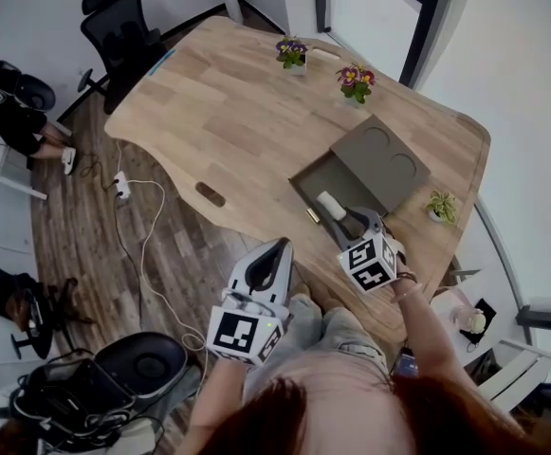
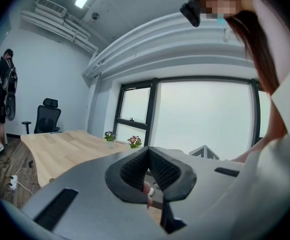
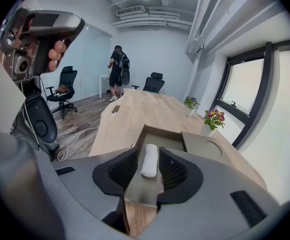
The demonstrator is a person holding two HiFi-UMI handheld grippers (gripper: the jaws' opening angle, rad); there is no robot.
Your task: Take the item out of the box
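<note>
White roll is lying in the open box on the table, long axis pointing straight away from the right gripper. Its jaws are spread wide either side, not touching. Left gripper hangs off-table with its jaws closed and empty.

Light wooden table. Open box at 5 o'clock, lid touching it. Flower pot at 12 o'clock, second flower pot at 1 o'clock. Small green plant at 4 o'clock edge
</note>
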